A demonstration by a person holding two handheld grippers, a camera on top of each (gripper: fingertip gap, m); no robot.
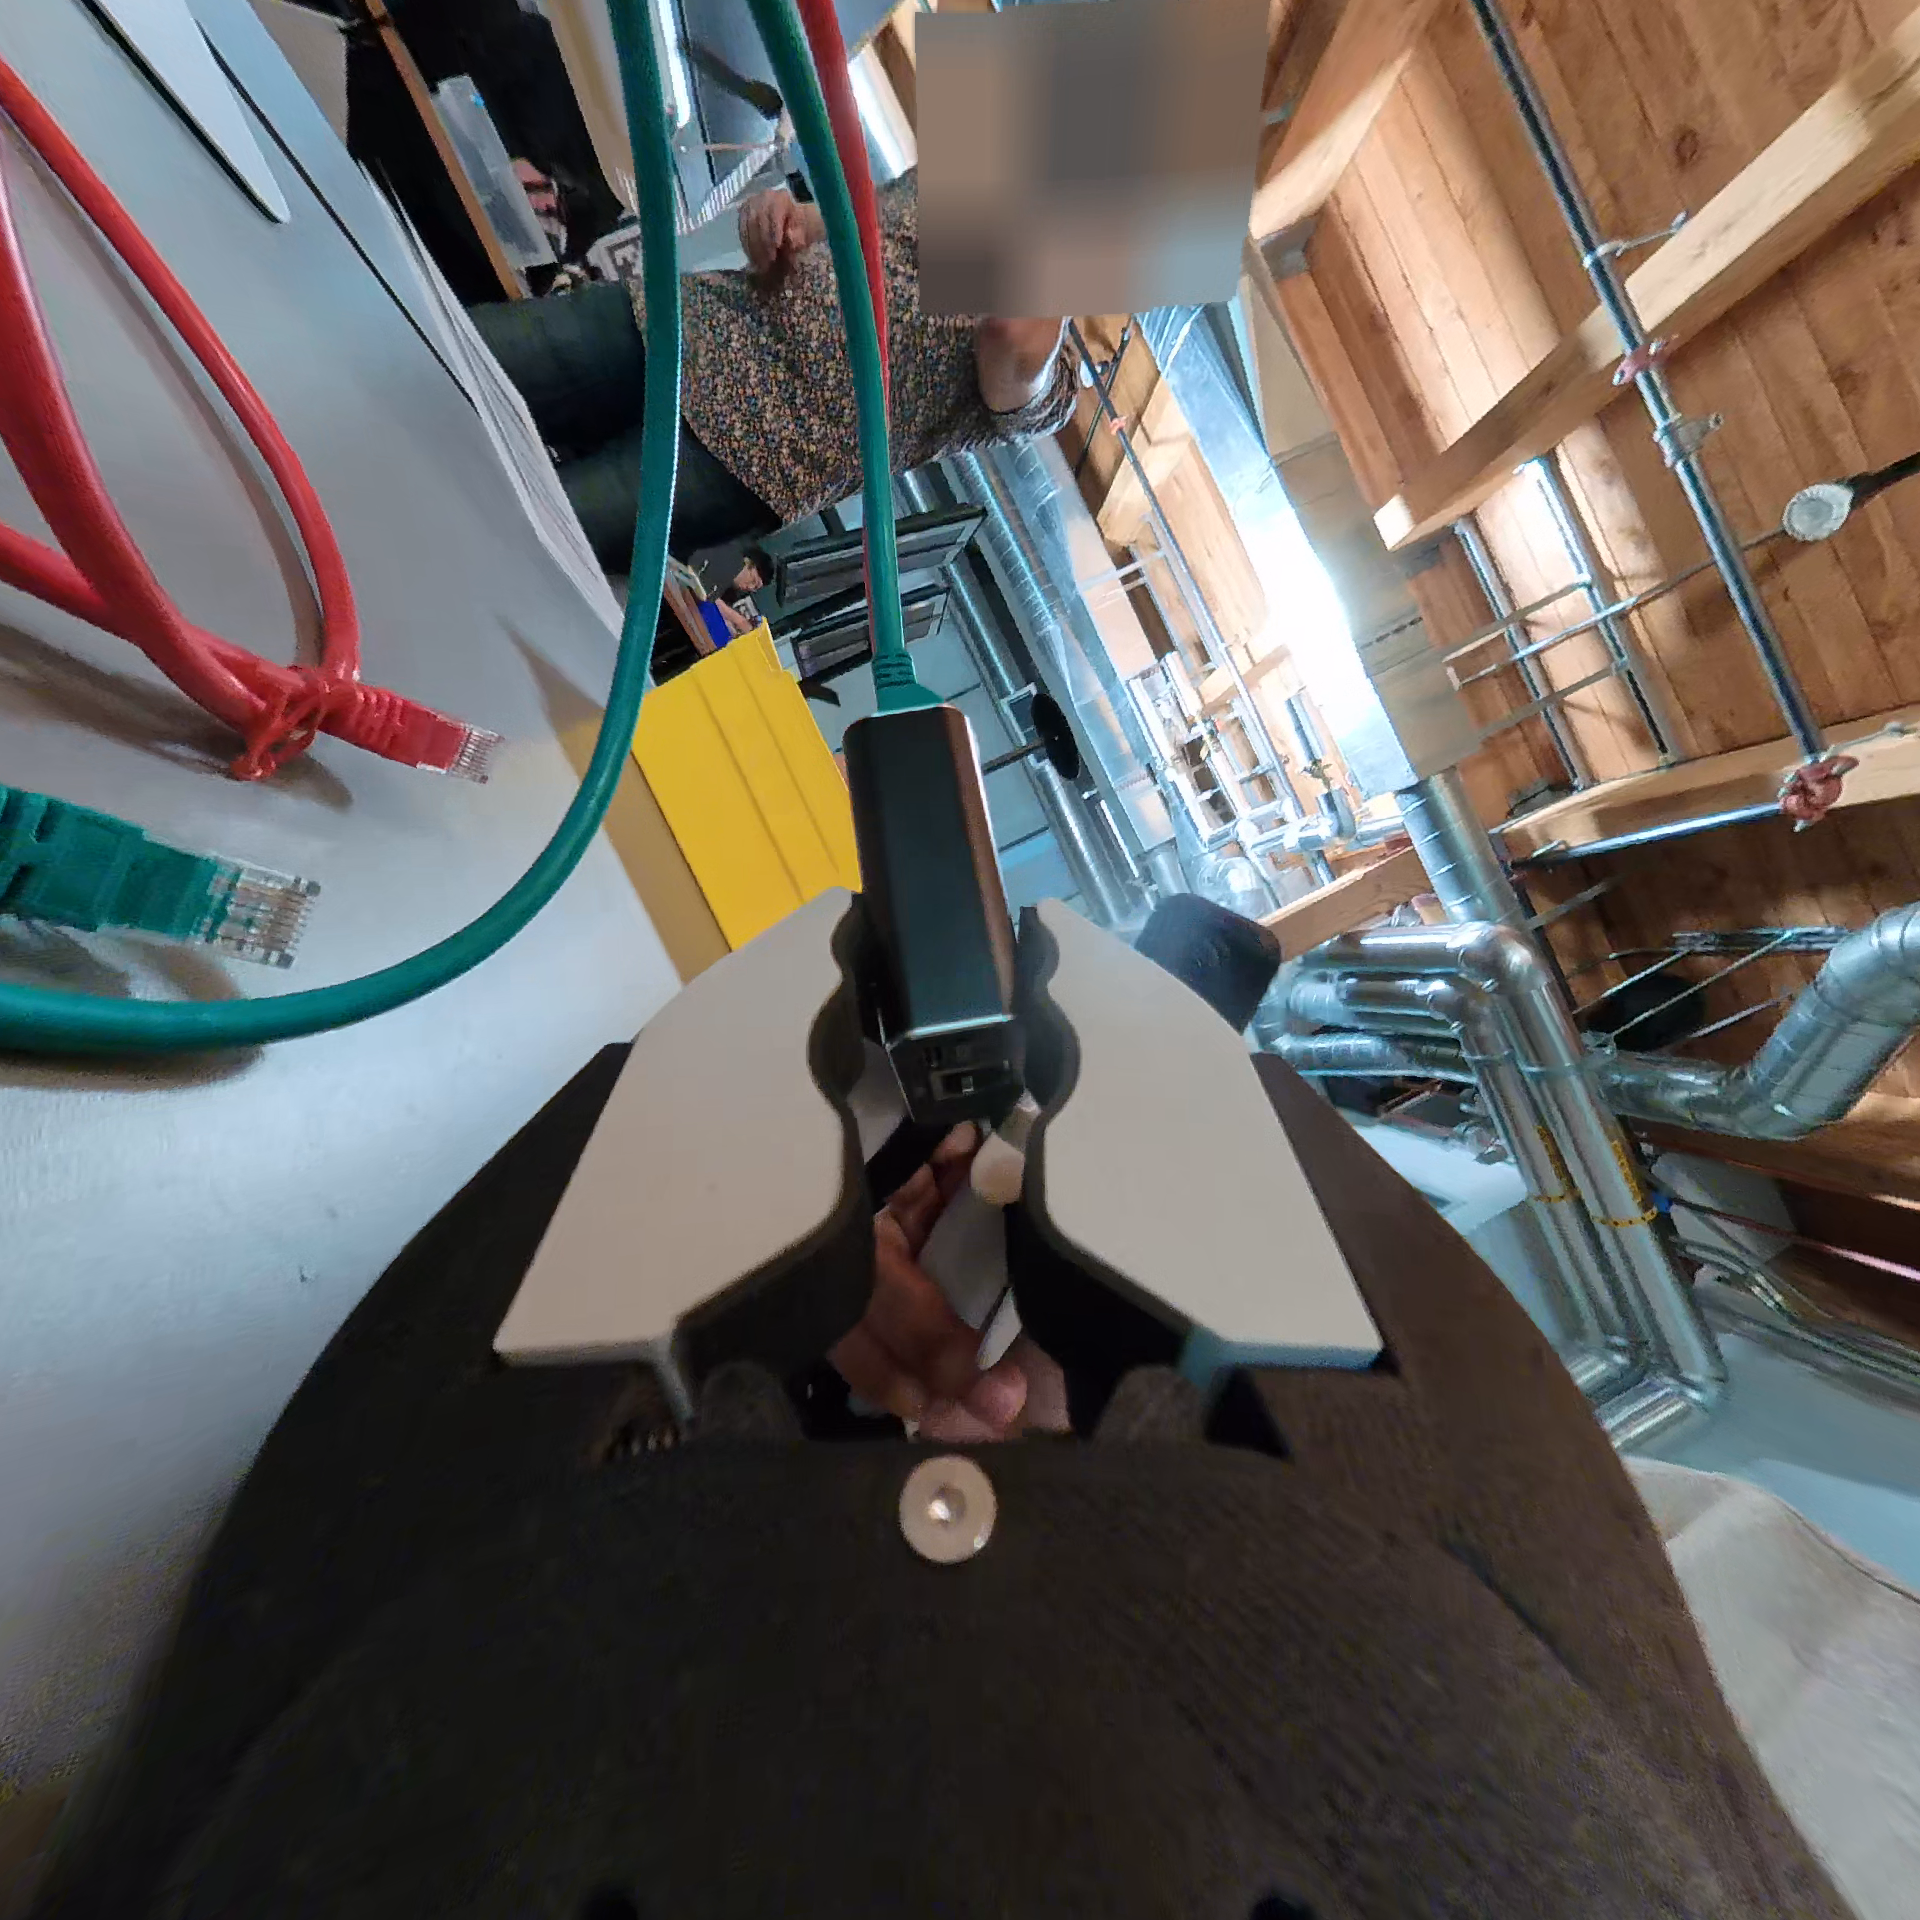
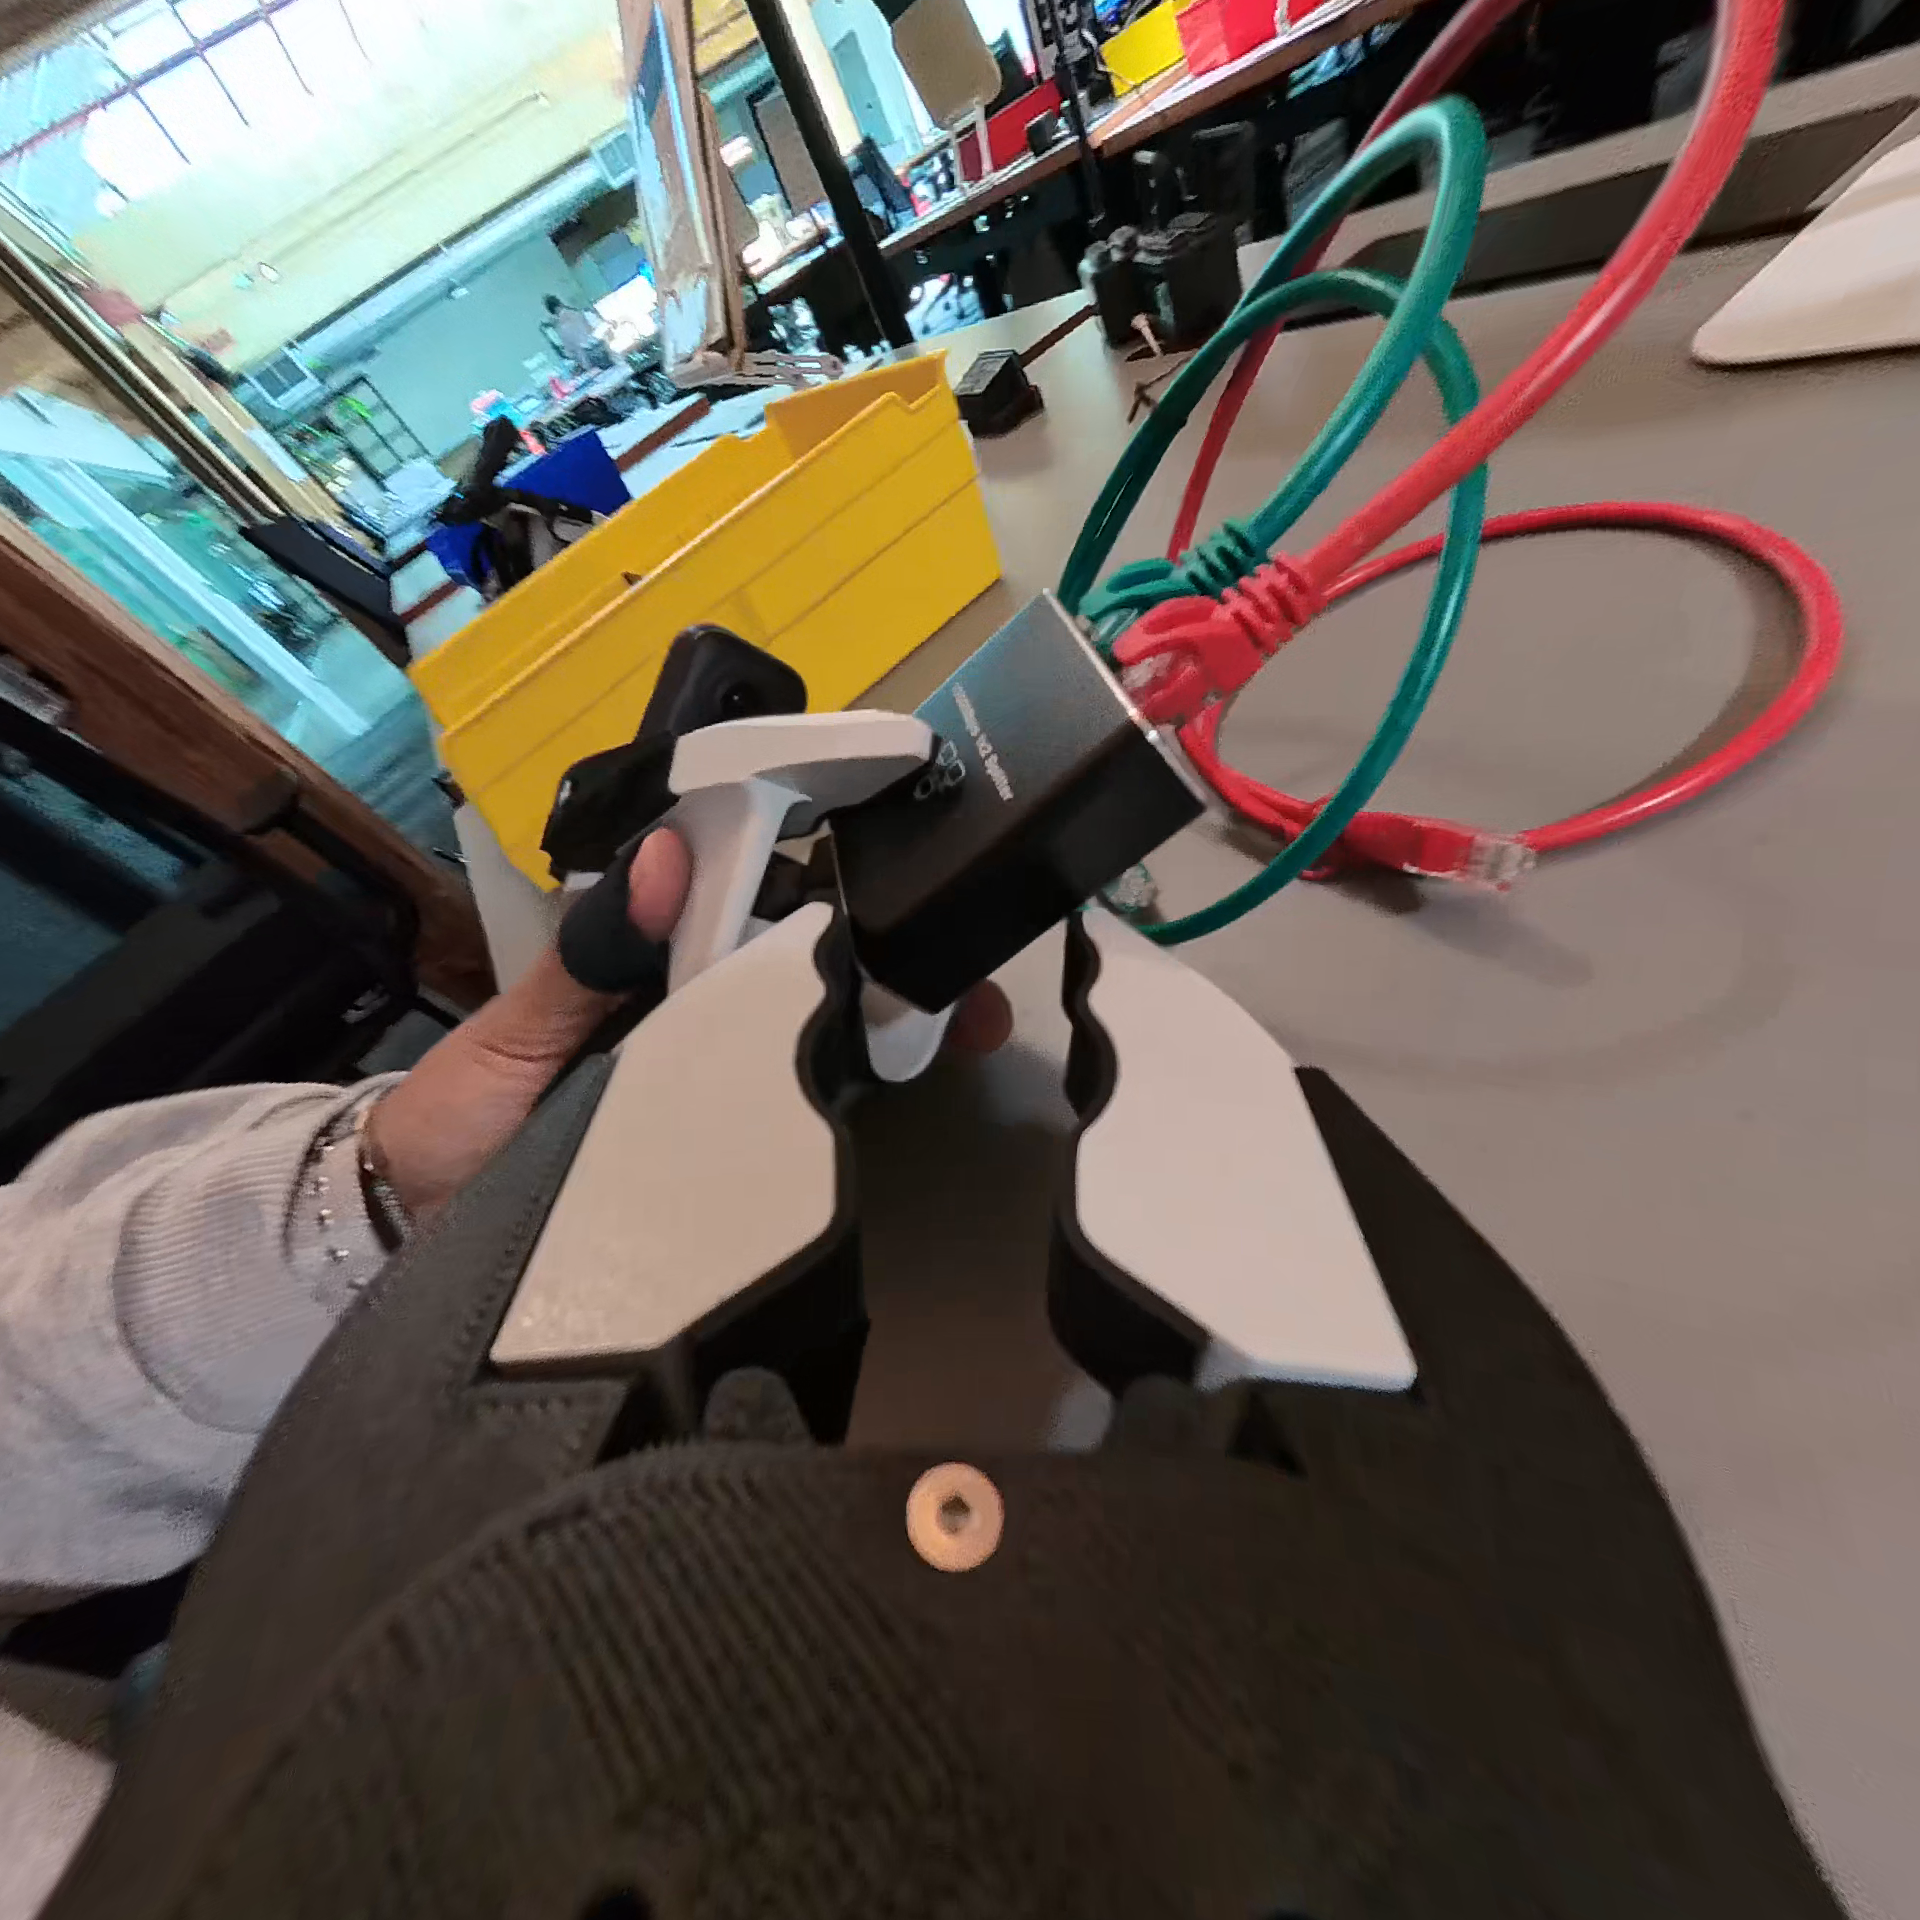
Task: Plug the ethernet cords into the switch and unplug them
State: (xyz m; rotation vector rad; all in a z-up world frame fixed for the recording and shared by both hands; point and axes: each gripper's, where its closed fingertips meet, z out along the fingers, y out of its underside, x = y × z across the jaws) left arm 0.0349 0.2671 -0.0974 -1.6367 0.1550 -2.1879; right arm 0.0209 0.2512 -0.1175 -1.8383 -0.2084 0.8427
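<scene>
switch, small dark metal box point(image 1: 930, 894), clamped in my left gripper point(image 1: 935, 997), raised off grey table point(image 2: 1558, 1143). green ethernet cord point(image 1: 878, 499) and red ethernet cord point(image 2: 1205, 644) plugged in. my right gripper point(image 2: 951, 997) jaws parted, holding nothing, just below switch.

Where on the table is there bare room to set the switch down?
Bare grey table lies open just ahead of the right tongs, near side of the red cord loop. Crowded: behind the switch, where red and green cord loops overlap beside the yellow bin. In the left wrist view, loose plugs lie on the table.
</scene>
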